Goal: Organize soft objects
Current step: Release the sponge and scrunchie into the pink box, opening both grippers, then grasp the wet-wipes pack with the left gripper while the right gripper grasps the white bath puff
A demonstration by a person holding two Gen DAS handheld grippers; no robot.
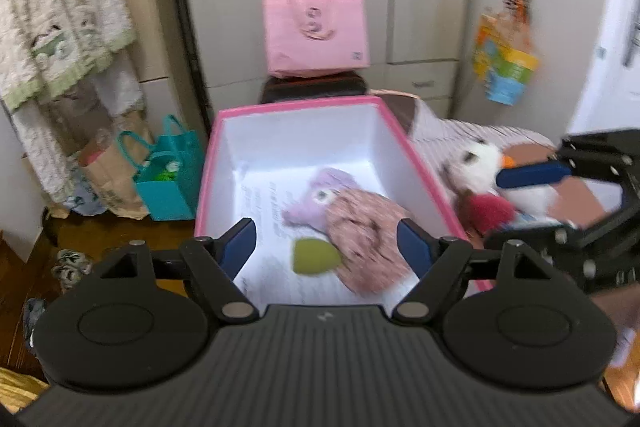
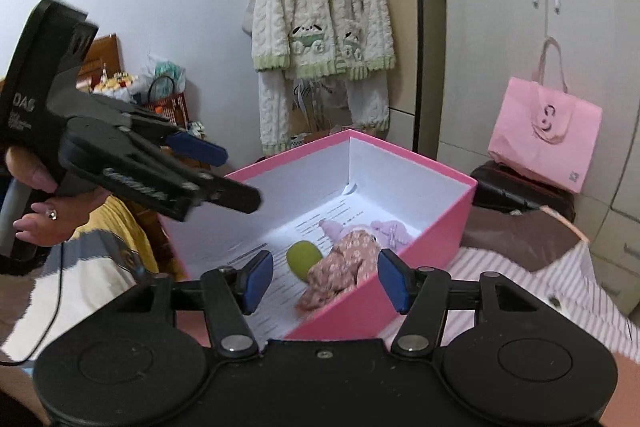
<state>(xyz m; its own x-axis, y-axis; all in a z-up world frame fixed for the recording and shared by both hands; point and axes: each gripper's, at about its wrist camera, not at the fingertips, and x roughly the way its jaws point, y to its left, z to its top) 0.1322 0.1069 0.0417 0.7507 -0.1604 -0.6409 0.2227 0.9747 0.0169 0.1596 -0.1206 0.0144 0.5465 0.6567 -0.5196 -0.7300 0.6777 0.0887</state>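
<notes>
Both the left hand-held gripper (image 1: 326, 245) and right hand-held gripper (image 2: 326, 281) are held half open, empty. The pink floral plush doll (image 1: 360, 227) lies inside the pink-rimmed white cardboard box (image 1: 296, 107). The white plush duck (image 1: 484, 163) beside the box should be grasped at mid-body next.

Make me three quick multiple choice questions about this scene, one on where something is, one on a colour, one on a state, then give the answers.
1. Where is the floral plush?
A. In the box
B. On the striped sheet
C. In the pink bag

2. What colour is the box's outside?
A. Teal
B. Pink
C. Brown

3. How is the left gripper?
A. Shut on the plush
B. Shut on nothing
C. Open, holding nothing

Answers:
1. A: the floral plush lies on the paper inside the box, beside a green ball.
2. B: the box's rim and outer walls are pink, its inside white.
3. C: the left gripper has its pads spread apart above the box, with nothing between them.
</notes>
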